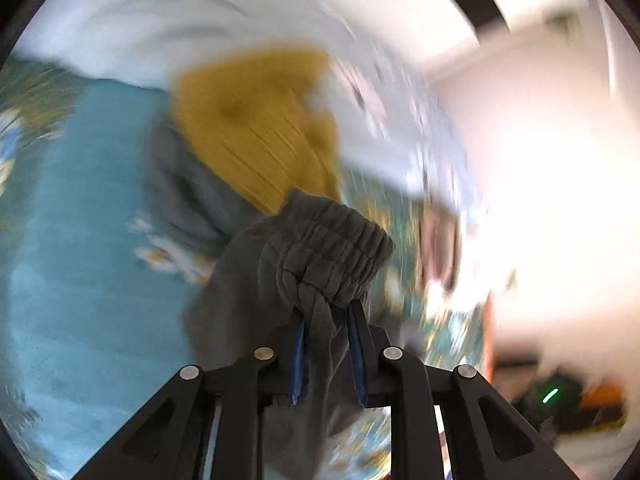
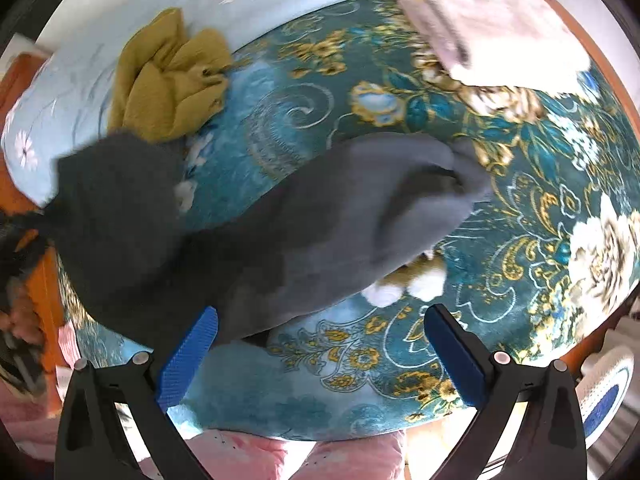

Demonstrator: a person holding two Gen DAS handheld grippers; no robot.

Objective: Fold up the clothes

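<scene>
Left gripper (image 1: 326,320) clamped on grey garment (image 2: 320,224) (gathered band), lifting for spreading; right gripper (image 2: 320,328) spread wide, free.

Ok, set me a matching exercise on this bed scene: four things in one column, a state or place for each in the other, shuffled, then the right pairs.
Things:
1. left gripper
2. right gripper
3. mustard garment
4. pale folded cloth

States or places:
A. open, holding nothing
B. crumpled beside the pale blue pillow
C. shut on the grey garment at its gathered band
D. lying flat at the far right of the floral bedspread

Pairs: 1-C, 2-A, 3-B, 4-D
</scene>
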